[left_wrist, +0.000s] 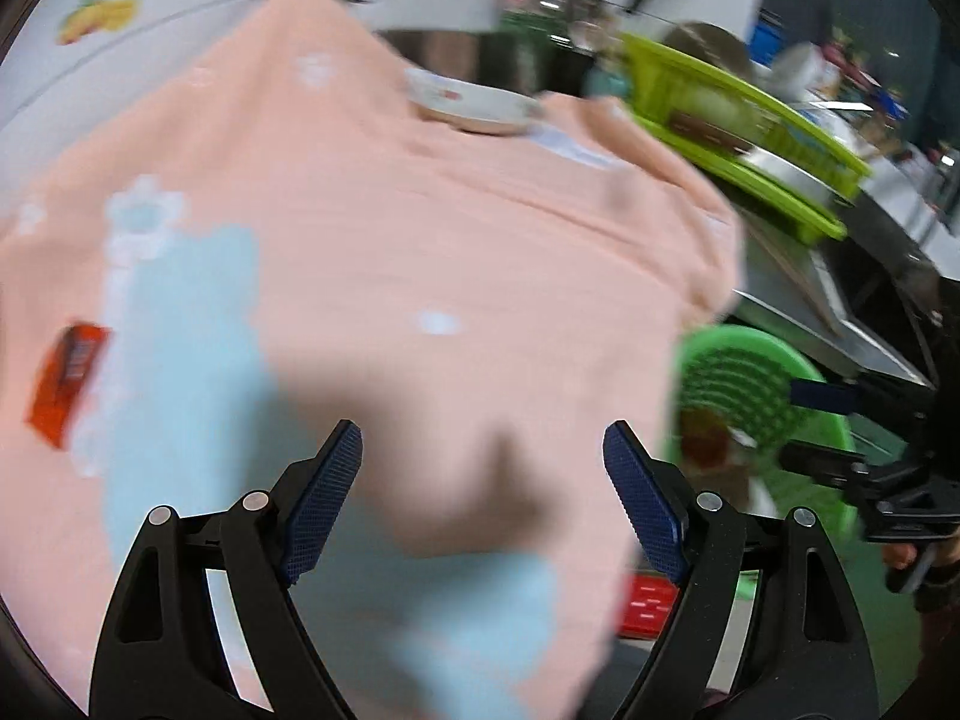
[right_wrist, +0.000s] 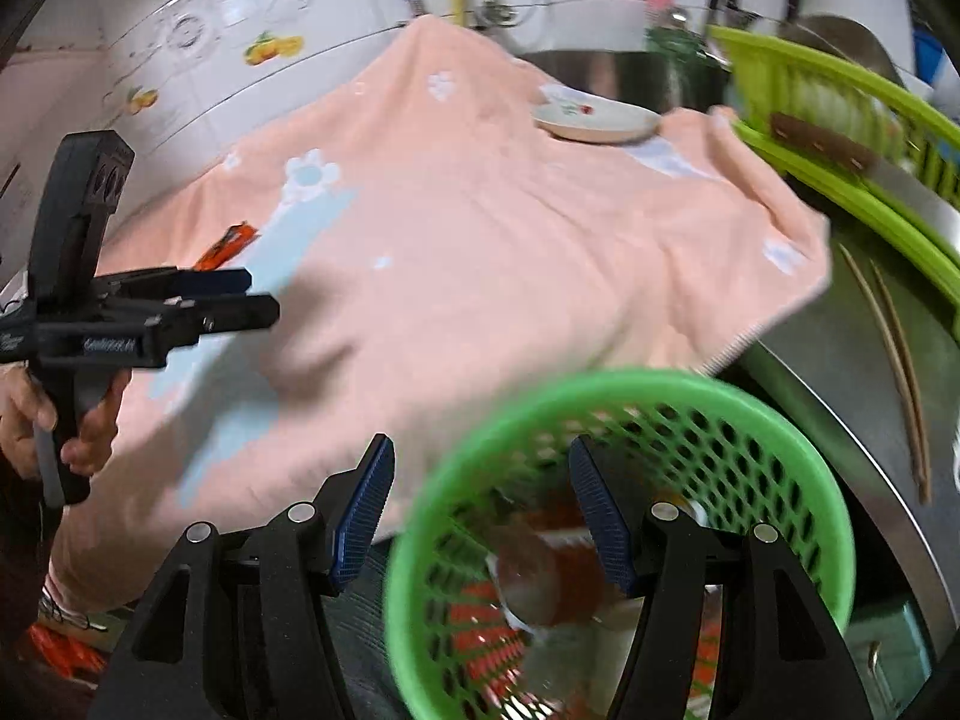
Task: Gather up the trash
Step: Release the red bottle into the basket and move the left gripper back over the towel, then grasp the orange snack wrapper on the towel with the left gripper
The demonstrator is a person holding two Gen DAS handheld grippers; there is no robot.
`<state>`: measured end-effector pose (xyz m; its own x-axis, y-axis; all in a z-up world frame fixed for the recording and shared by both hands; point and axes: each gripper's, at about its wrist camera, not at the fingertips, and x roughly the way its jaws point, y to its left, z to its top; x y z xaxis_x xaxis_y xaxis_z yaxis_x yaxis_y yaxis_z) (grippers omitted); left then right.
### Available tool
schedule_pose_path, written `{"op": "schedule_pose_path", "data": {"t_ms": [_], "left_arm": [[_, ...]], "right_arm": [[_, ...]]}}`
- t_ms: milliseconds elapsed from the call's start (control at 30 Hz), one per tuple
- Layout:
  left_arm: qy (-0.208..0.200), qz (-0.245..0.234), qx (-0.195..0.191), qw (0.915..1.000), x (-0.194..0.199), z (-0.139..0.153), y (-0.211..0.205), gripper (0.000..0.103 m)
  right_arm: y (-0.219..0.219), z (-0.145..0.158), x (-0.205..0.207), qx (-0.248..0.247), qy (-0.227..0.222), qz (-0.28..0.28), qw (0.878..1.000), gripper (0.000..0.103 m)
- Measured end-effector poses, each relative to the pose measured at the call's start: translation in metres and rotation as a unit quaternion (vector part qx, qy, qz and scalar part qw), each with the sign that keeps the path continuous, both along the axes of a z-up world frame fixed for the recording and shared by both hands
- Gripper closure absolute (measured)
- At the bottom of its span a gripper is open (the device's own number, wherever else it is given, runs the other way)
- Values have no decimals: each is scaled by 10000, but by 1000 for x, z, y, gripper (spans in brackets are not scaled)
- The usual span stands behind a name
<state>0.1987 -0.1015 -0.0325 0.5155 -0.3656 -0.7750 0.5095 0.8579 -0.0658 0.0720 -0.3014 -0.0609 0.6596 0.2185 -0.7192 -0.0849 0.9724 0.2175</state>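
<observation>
An orange wrapper (left_wrist: 66, 378) (right_wrist: 231, 246) lies on the left part of a peach cloth (left_wrist: 420, 252) (right_wrist: 480, 252). My left gripper (left_wrist: 483, 480) (right_wrist: 264, 295) hovers open over the cloth, right of the wrapper, with nothing between its fingers. A round green mesh basket (left_wrist: 750, 372) (right_wrist: 630, 396) sits past the cloth's near right corner, with brown-red trash (right_wrist: 546, 570) in it. My right gripper (right_wrist: 483, 498) (left_wrist: 819, 429) stands open astride the basket's near rim, one finger inside and one outside. Neither pad visibly presses on the rim. Both views are blurred.
A white plate (left_wrist: 474, 102) (right_wrist: 594, 114) rests at the cloth's far edge. A lime dish rack (left_wrist: 750, 114) (right_wrist: 840, 120) stands at the right on the steel counter (right_wrist: 840, 372), with two chopsticks (right_wrist: 894, 360) beside it. A tiled wall runs behind. A hand (right_wrist: 30, 420) holds the left gripper.
</observation>
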Motion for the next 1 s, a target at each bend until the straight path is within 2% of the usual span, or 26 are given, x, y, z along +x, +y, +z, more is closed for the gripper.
{"op": "schedule_pose_path", "data": {"t_ms": [133,267,533,667,1000], "left_arm": [[-243,533,208,9981,23,4,47,21],[-464,1053,489,9922,51,6,96,21],[-533,1759,792,9798,105,-4,173,21],[-548,1868,1029,9755,127,-17,196,21],[-382,1656,1120,9791,158,-42,211,20]], "right_arm": [[28,6,22,32,-45,322,9995,44],[59,12,42,24,-85,639,9979,44],[108,18,74,4,-109,1158,9932,44],[124,15,87,3,-62,1307,9914,44],[151,6,110,1,79,1534,9881,44]]}}
